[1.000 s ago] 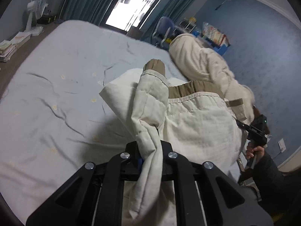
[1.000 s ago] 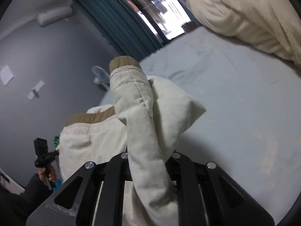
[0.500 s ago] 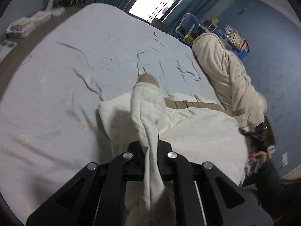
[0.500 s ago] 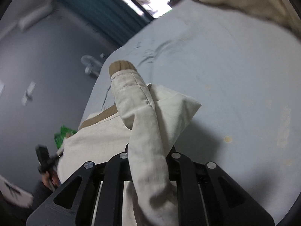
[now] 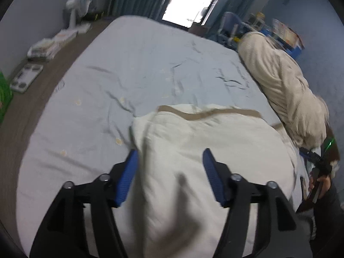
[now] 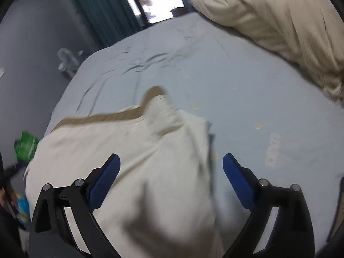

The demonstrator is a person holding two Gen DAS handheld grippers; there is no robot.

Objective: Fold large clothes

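A cream quilted garment (image 5: 204, 150) with a tan band along its far edge lies folded on the pale blue bed (image 5: 129, 68). It also shows in the right wrist view (image 6: 129, 154). My left gripper (image 5: 171, 161) is open just above the garment's near left part, its blue pads (image 5: 126, 176) apart and empty. My right gripper (image 6: 172, 167) is open above the garment's right edge, empty. The right gripper also shows at the far right of the left wrist view (image 5: 318, 163), held in a hand.
A heap of cream bedding (image 5: 279, 86) lies along the bed's right side, also in the right wrist view (image 6: 279, 21). A fan (image 5: 75, 6) and stacked books (image 5: 47, 47) stand on the floor at left. A chair and shelves (image 5: 247, 25) stand by the window.
Both grippers were shut on the garment's sleeves, held raised. Both have opened and let go. The sleeves now lie flat on the garment, and the views are lower and motion-blurred.
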